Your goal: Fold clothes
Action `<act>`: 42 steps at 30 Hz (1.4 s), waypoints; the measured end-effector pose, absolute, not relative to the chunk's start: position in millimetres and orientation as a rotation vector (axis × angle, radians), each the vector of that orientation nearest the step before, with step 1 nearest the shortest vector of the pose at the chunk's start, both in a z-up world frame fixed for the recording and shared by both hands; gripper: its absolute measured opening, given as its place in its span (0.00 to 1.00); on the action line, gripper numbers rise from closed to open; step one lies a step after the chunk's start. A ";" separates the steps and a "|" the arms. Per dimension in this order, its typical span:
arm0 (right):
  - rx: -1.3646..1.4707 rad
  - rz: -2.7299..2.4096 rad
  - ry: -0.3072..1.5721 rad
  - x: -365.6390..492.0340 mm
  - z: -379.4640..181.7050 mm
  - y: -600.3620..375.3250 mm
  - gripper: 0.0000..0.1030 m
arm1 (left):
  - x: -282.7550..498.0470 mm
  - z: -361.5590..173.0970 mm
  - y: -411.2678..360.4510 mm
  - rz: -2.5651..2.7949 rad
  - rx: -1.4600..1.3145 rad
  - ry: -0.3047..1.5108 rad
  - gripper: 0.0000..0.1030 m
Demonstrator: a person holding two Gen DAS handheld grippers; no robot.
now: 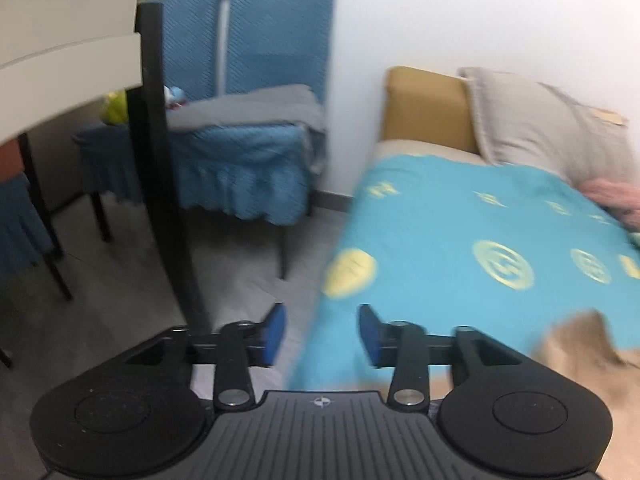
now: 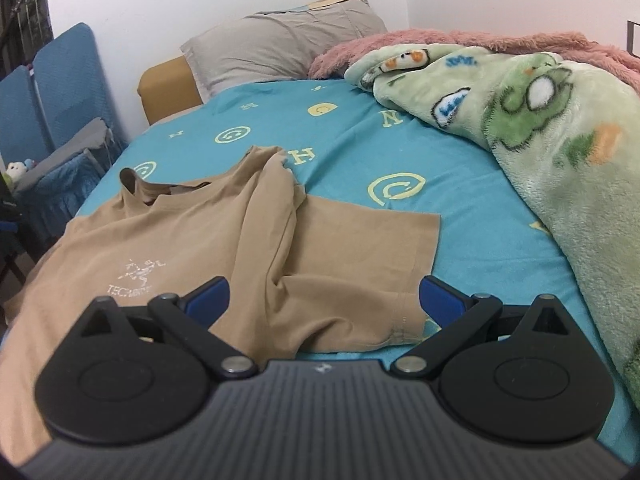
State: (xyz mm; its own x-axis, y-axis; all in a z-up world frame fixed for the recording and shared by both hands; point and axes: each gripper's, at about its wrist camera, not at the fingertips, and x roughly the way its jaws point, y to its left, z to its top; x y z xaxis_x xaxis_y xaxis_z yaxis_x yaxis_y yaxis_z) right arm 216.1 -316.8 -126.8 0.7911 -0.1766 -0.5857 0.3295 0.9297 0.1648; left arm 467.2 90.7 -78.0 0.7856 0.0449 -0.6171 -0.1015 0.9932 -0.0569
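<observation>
A tan T-shirt [image 2: 224,236] with a white chest logo lies rumpled on the blue bedsheet [image 2: 360,148], collar toward the far left, one side bunched over its middle. My right gripper [image 2: 324,300] is open, its blue pads wide apart just above the shirt's near hem. My left gripper [image 1: 322,334] is open and empty beside the bed's left edge, over the floor. In the blurred left wrist view only a corner of the shirt [image 1: 580,344] shows at the lower right.
A green cartoon blanket [image 2: 552,128] and pink fleece [image 2: 460,38] are heaped on the bed's right side. A grey pillow [image 2: 276,48] lies at the head. Blue-covered chairs [image 1: 248,120] and a black-legged table [image 1: 160,160] stand left of the bed.
</observation>
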 end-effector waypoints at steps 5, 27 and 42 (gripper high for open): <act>0.279 -0.264 0.596 213.4 -127.7 -316.5 1.00 | 372.0 -63.7 69.4 -0.017 -0.118 0.651 0.78; 0.338 -0.269 0.494 146.6 -93.1 -302.6 1.00 | 149.6 -39.0 -10.1 -0.291 -0.006 0.624 0.94; 0.751 -0.309 0.606 154.1 -155.3 -354.1 1.00 | 156.1 -41.0 13.0 -0.196 -0.013 0.655 0.94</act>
State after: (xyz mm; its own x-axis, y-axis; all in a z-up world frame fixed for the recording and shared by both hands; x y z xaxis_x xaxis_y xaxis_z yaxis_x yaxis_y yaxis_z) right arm 154.1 -354.1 -155.3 0.7880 -0.0501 -0.6137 0.4672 0.6977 0.5430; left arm 156.1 13.0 -41.0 0.7751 -0.1851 -0.6041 0.1772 0.9814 -0.0734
